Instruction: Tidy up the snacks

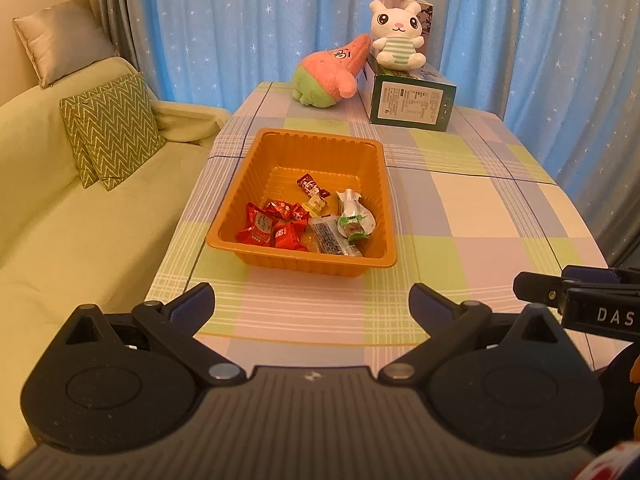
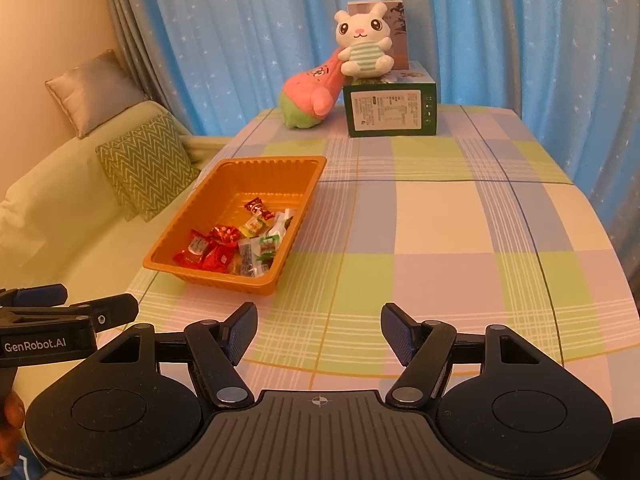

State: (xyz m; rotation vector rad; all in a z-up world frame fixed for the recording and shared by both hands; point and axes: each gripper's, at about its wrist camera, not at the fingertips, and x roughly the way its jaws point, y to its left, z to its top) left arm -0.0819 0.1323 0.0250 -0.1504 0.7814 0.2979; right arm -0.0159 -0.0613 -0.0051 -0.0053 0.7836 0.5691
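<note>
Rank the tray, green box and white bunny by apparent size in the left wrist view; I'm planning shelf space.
1. Tray, though nearest the camera.
2. Green box.
3. White bunny, close to the box.

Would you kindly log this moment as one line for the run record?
left gripper: open, empty | right gripper: open, empty | snacks: all in orange tray | tablecloth: no loose snacks seen

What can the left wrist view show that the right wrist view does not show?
Only the left wrist view shows the open left gripper head-on, with lettering "DAS" on the other tool. Only the right wrist view shows the open right gripper head-on, and lettering "GenRobot.AI". Both show the orange plastic tray of wrapped snacks, the white plush rabbit and the green cardboard box.
</note>
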